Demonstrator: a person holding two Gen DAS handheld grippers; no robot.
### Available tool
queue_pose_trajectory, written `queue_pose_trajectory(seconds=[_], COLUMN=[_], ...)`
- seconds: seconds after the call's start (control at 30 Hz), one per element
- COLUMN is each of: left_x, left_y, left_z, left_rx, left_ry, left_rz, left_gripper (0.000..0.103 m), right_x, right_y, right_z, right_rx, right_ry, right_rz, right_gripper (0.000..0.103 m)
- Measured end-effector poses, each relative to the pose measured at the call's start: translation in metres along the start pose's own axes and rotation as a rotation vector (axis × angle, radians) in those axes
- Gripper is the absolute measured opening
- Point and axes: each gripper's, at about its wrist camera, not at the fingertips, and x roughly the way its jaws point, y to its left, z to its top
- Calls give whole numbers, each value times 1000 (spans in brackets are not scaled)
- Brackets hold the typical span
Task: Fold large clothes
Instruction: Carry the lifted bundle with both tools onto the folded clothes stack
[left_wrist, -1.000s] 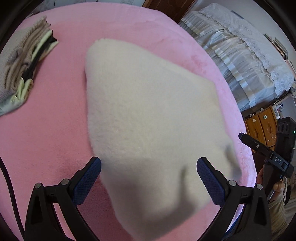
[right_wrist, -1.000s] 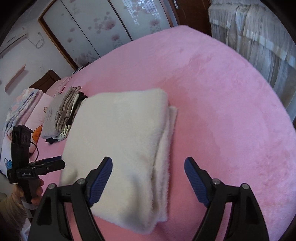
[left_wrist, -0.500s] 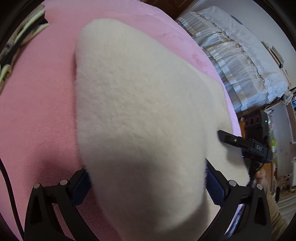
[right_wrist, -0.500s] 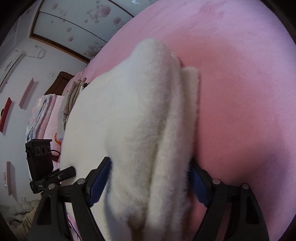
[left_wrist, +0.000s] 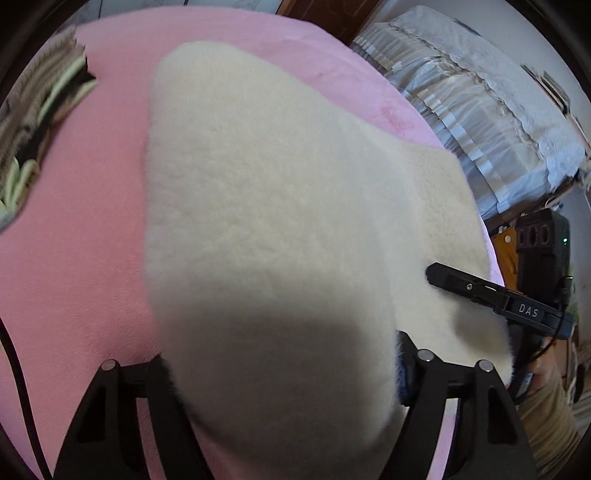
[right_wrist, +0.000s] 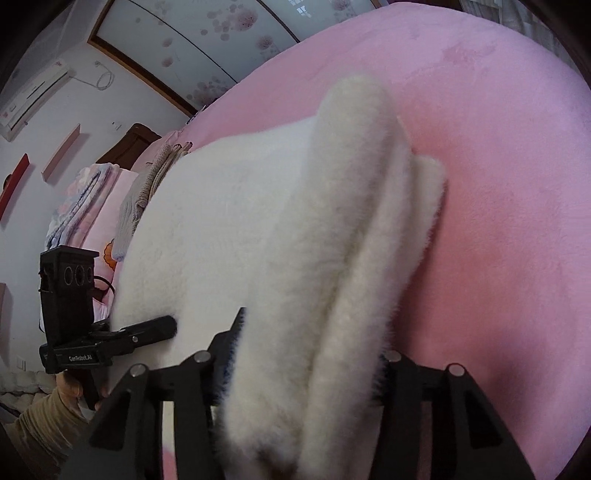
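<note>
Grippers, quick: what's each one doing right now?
Left gripper: closed on the near edge of the cream fleece.
Right gripper: closed on the fleece's folded edge.

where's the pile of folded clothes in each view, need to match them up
Left wrist: the pile sits at the far left edge on the pink bed, left of the cream garment.
Right wrist: the pile is only a sliver at left of centre, poking out behind the garment's far edge.
Shared landmark: the cream garment, filling the middle of both views.
</note>
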Motion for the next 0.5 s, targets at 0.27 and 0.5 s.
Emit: queue_pose_trajectory(seconds=[0.27,0.5], left_x=[-82,-193], left_y=[-3,26], left_z=[-32,-70], left_rx=[36,-17], left_ry=[0,-32], left_rz=[-1,21], left_gripper=[68,68], right_x=[-39,-53], right_y=[66,173], right_z=[-48,-68], right_rx=[18,-68], right_ry=[-17,-16], right_rz=[34,106], right_gripper=[42,42])
